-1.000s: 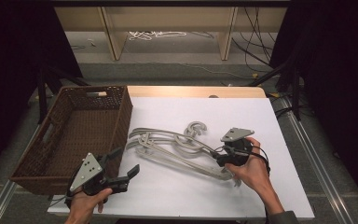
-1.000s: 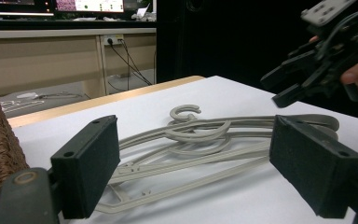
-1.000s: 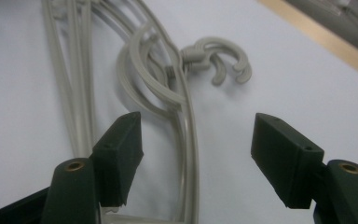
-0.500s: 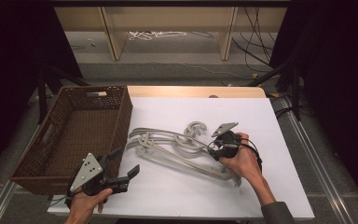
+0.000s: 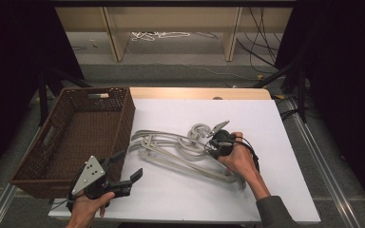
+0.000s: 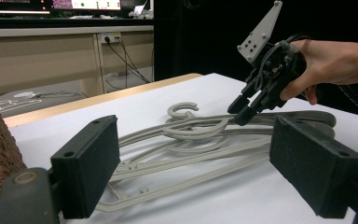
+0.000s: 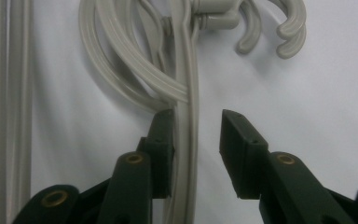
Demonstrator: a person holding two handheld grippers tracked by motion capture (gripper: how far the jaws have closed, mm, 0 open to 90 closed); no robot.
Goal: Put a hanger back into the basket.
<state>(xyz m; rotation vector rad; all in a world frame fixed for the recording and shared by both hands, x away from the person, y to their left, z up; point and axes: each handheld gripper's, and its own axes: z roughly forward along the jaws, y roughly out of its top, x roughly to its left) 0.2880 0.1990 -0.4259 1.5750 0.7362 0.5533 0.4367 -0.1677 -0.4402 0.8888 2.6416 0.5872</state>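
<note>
High view: hangers (image 5: 180, 154) flat, long axis diagonal, hooks (image 5: 200, 130) pointing away.

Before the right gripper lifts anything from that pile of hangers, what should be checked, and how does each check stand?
1. Hanger bar between the jaws of the right gripper: ok, one grey bar of the hangers runs up between them.
2. Both pads pressing on it: not ok. The jaws have just been closing, but one pad is still apart from the bar.
3. One hanger alone in the grip: cannot tell, the hangers lie tangled and overlapping.
4. Wicker basket free to take a hanger: ok, nothing seen inside.
5. Left gripper out of the way: ok, open near the table's front edge, beside the basket.
</note>
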